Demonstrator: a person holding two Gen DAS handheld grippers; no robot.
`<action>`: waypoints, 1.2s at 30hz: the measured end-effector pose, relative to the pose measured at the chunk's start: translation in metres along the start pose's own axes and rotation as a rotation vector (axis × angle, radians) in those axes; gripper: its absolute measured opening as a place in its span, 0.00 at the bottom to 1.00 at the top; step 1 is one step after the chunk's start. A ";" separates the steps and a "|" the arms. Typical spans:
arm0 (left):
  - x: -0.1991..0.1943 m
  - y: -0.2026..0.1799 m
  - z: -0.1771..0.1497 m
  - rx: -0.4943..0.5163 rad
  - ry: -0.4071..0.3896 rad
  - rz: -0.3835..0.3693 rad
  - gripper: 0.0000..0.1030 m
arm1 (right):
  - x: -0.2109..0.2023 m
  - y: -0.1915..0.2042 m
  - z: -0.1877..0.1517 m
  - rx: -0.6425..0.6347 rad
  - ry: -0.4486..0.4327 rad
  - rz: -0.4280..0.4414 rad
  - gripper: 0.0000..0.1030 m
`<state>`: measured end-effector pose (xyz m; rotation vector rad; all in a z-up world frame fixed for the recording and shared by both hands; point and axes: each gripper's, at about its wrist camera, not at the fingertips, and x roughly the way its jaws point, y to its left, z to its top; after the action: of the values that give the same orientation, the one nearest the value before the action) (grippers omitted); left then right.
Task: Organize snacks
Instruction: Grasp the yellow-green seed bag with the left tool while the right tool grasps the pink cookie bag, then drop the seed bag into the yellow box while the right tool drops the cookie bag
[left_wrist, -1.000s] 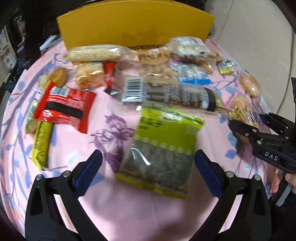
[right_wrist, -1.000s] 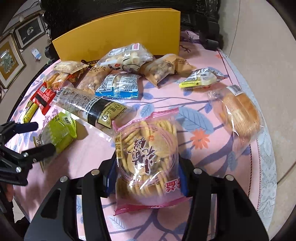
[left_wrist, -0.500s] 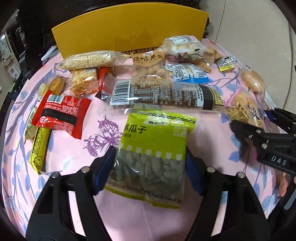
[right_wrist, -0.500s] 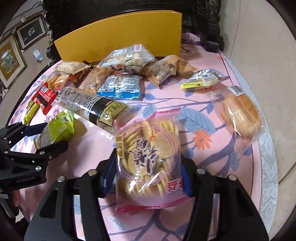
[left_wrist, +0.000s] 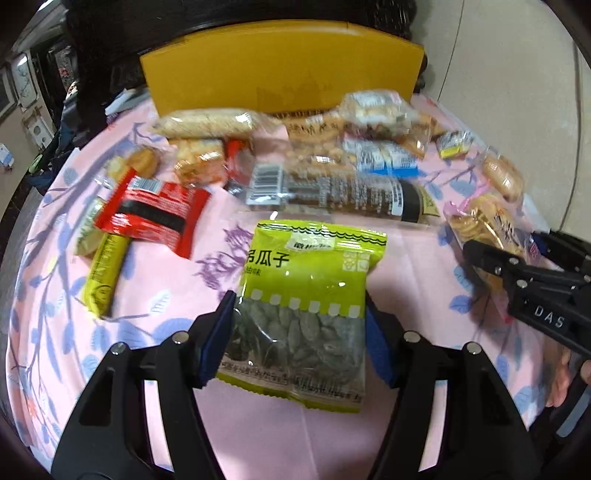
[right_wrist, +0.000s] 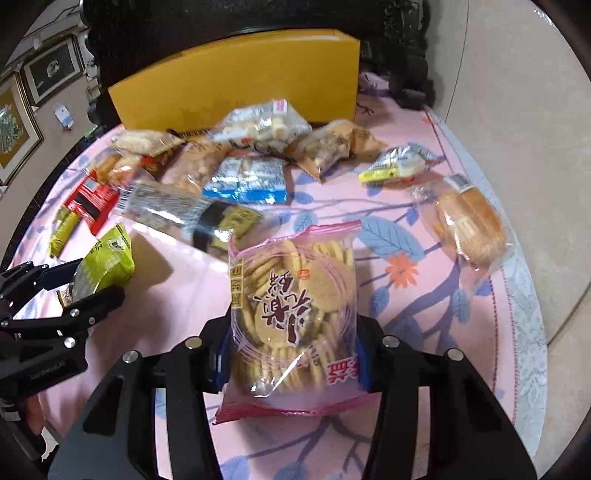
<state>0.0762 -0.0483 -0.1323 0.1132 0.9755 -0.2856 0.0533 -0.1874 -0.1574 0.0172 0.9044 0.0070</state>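
Left wrist view — far snacks (left_wrist: 332, 147) blurred; seed bag (left_wrist: 306, 317) bottom hidden.

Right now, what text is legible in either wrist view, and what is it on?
"DAS": on the body of the right claw, seen from the left wrist.
"瓜子": large characters on the green seed packet gripped by the left claw.
"栗": red character at the lower corner of the biscuit bag.
The biscuit bag's black calligraphy, all barcodes, the fine print on other packets and the yellow box: too blurred or small.
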 end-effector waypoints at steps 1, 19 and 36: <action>-0.006 0.001 0.001 0.001 -0.013 0.001 0.63 | -0.004 0.001 0.001 -0.005 -0.010 0.000 0.50; -0.047 0.046 0.095 -0.057 -0.123 0.010 0.63 | -0.020 0.048 0.111 -0.130 -0.109 0.071 0.50; 0.003 0.068 0.256 -0.077 -0.139 0.059 0.63 | 0.032 0.027 0.260 -0.008 -0.135 0.073 0.50</action>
<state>0.3020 -0.0409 0.0054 0.0514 0.8425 -0.1986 0.2776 -0.1631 -0.0214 0.0427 0.7682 0.0764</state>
